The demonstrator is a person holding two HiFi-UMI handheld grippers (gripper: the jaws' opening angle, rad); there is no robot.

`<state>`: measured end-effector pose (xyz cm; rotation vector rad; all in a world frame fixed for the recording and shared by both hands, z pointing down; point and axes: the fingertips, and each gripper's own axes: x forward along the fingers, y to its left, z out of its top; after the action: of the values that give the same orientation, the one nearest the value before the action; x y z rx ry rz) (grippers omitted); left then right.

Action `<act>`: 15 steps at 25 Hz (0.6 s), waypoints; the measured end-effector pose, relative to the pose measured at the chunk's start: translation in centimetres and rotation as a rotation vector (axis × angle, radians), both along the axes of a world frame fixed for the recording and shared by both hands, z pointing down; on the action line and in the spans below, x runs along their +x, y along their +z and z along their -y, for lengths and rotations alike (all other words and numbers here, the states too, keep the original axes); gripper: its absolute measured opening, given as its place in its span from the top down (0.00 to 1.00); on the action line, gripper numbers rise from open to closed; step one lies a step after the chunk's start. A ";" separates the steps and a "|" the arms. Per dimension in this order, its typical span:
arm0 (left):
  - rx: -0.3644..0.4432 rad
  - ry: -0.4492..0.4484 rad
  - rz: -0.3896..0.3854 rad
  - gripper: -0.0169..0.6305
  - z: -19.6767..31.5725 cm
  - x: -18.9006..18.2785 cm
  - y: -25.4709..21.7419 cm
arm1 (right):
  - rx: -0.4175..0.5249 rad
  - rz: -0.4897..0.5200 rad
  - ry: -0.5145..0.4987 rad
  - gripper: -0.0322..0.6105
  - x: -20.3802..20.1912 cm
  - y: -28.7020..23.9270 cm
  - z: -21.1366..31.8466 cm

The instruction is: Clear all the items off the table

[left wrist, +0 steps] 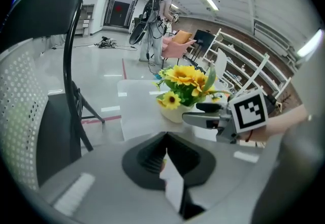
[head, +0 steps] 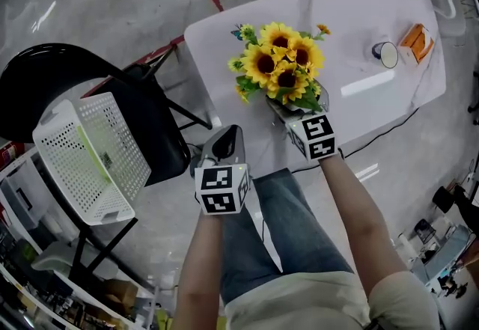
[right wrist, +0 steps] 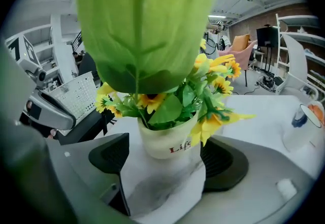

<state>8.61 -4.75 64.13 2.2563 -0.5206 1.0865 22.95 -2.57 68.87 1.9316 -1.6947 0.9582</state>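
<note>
A bunch of artificial sunflowers [head: 281, 63] in a white pot [right wrist: 170, 139] stands near the front edge of the white table [head: 359, 14]. My right gripper [head: 292, 113] reaches in under the blooms and is open. The pot sits between its two black pads [right wrist: 109, 154], with a gap showing on the left side, and a big green leaf fills the top of the right gripper view. My left gripper [head: 232, 132] hovers off the table's near left corner, shut and empty. The left gripper view also shows the sunflowers [left wrist: 188, 83] and the right gripper [left wrist: 208, 114] beside the pot.
A cup [head: 386, 54] and a small orange box [head: 416, 42] stand at the table's right end. Left of the table a white perforated basket [head: 90, 156] rests on a black chair [head: 153, 123]. A cable runs across the floor below the table's right side.
</note>
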 end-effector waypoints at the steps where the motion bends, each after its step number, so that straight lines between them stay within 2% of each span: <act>1: -0.002 -0.003 0.001 0.96 0.1 0.0 0.2 | 0.002 -0.006 -0.007 0.28 0.1 0.3 0.2; 8: -0.017 -0.021 0.010 0.96 0.1 -0.5 1.2 | 0.019 -0.028 -0.054 0.19 0.7 1.4 2.0; 15: -0.029 -0.014 0.014 0.96 -0.3 -0.3 1.5 | 0.009 -0.063 -0.077 0.15 1.3 2.1 2.8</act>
<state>8.28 -4.45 65.67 2.2182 -0.5226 1.0960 24.25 -5.34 71.01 1.8674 -1.7271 0.8537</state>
